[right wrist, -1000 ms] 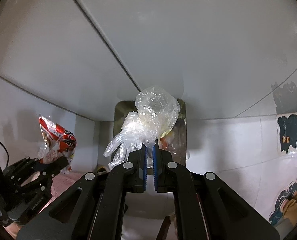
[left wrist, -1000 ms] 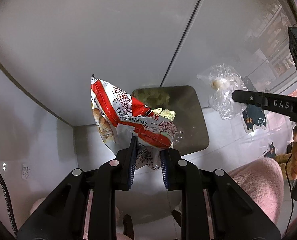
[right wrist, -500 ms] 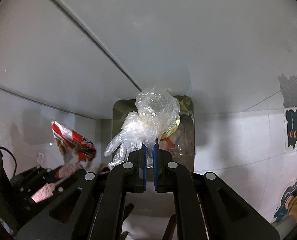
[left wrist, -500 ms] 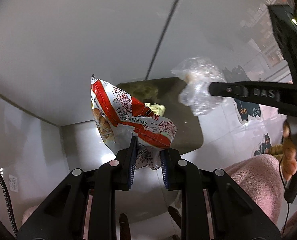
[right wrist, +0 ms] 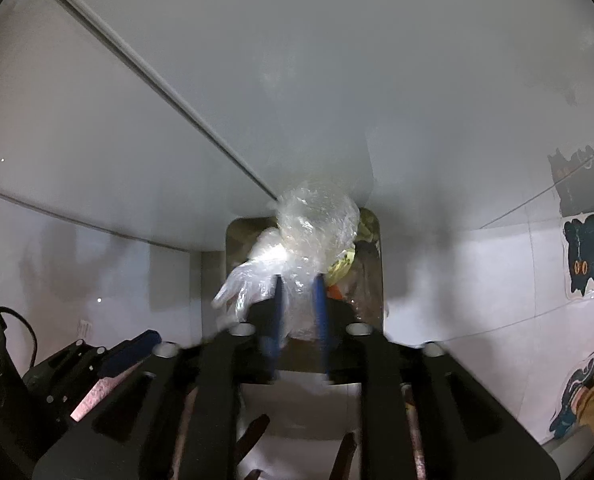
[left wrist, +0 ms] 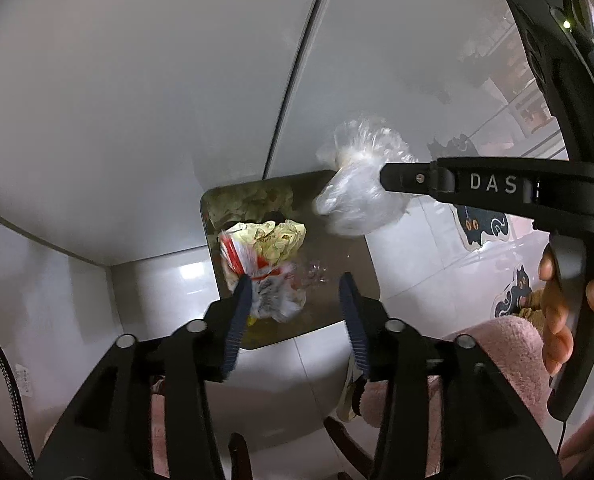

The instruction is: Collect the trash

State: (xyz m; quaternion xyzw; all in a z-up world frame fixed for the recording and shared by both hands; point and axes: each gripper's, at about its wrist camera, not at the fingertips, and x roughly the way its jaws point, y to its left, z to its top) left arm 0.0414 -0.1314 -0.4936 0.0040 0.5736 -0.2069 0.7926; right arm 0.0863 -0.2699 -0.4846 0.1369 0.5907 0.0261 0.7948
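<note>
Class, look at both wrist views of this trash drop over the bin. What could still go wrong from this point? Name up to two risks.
1. The clear plastic glove is light and bulky; as the right gripper opens, it may cling to a pad or drift past the bin rim.
2. The red snack wrapper is blurred by the left gripper's near pad as the jaws open; it might snag there instead of dropping.

The right gripper (right wrist: 297,304) points down over the open trash bin (right wrist: 373,280), its jaws opening, a crumpled clear plastic glove (right wrist: 297,240) between the blue pads (right wrist: 319,308).
</note>
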